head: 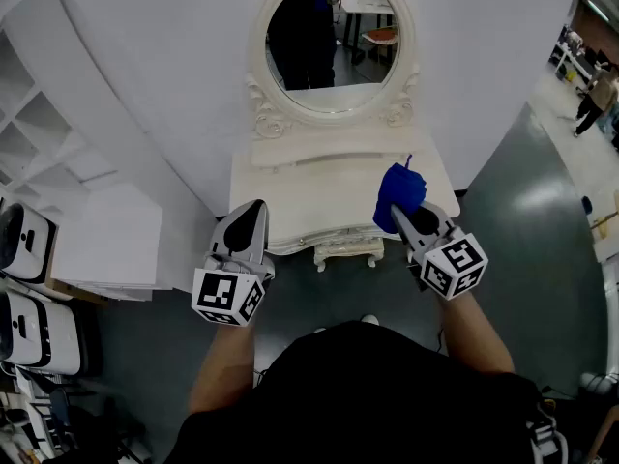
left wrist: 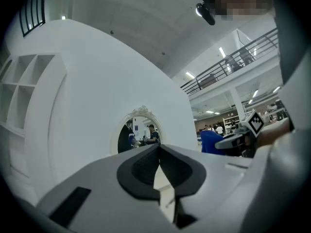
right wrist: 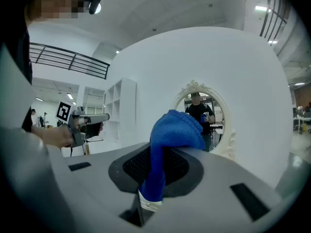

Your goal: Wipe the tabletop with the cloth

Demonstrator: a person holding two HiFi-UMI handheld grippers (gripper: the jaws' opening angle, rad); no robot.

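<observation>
**Holding a blue cloth [head: 398, 189] over the white dressing table [head: 319, 187]**

Seen from the head view, the right gripper [head: 404, 216] was clenched on the blue cloth, which bunched up in a rounded wad past the jaw tips. That wad lay over the right end of the dressing table's top, near its front edge. Whether the cloth touched the surface could not be told from above. In the right gripper view the cloth [right wrist: 175, 127] ran down between the two dark pads of the right gripper [right wrist: 160, 154] and folded over the right-hand one, with a pale hem showing at the bottom of the strip.

The left gripper [head: 250, 218] hovered at the left front corner of the table, well apart from the right one. Its own view showed the left gripper [left wrist: 158, 152] with its jaws pressed together at the tips and nothing between them.

Both grippers pointed toward the far wall, where an oval mirror [head: 329, 37] in an ornate cream frame stood on the back of the table. The mirror [left wrist: 138, 132] appeared beyond the left jaws and again, as the mirror [right wrist: 200, 115], beyond the cloth, with a figure in dark clothing reflected in it. A cream stool [head: 348, 250] stood tucked under the table's front edge, between the two grippers. White open shelving [head: 48, 133] stood against the wall to the left, and a grey floor [head: 542, 201] spread out to the right
</observation>
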